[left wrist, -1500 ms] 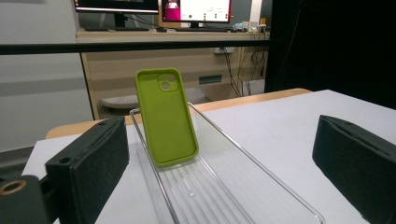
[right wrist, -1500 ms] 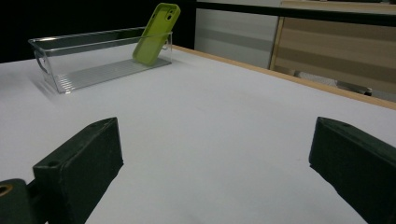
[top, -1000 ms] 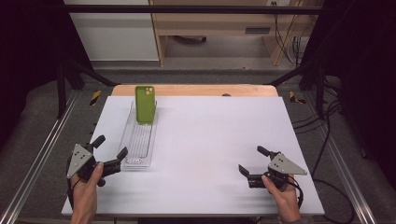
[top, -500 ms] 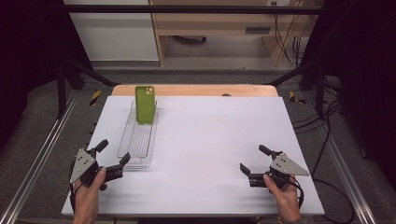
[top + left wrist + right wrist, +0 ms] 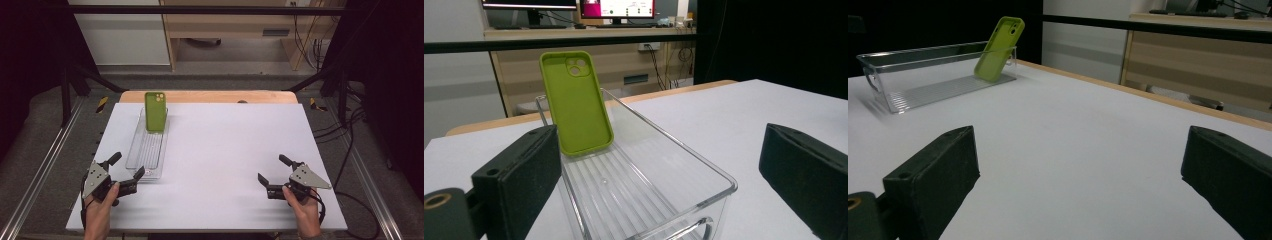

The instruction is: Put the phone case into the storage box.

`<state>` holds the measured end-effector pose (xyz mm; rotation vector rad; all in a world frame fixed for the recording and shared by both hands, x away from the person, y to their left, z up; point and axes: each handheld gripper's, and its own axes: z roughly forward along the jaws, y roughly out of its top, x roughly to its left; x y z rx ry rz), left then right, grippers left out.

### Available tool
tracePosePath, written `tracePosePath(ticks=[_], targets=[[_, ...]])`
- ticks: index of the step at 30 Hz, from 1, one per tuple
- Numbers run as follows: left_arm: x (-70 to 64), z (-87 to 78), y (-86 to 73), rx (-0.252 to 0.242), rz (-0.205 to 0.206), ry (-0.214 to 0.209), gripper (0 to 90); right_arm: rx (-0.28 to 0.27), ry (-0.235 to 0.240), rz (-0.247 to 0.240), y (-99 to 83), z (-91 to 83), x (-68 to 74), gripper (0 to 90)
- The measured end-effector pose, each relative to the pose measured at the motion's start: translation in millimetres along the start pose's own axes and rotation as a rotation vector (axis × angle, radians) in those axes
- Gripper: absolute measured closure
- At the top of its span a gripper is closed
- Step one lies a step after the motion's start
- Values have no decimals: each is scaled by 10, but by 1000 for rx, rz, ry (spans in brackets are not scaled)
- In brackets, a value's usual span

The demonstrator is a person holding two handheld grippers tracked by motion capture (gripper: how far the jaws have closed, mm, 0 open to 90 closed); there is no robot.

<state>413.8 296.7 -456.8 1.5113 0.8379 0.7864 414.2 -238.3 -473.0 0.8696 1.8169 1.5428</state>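
High view: tray [image 5: 141, 159] near table [image 5: 225, 150] edge.

high view overhead; both tongs cameras low, sharing the tray [image 5: 719, 187].

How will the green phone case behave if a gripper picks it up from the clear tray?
The case is an empty shell, so probably light and somewhat bendable. It only leans on the tray's far wall, so a nudge may tip it flat. Its matte surface looks grippy, while the light tray could slide on the table.
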Motion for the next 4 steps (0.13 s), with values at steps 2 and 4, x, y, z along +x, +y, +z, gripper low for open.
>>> tracePosePath(ticks=[2,4], targets=[[-9,2,2,-6,-4,0,33,-1,-8,4,-4,2,-6,21],[-23,7,-4,1,7,0,33,-8,-27,10,-3,3,-16,18]])
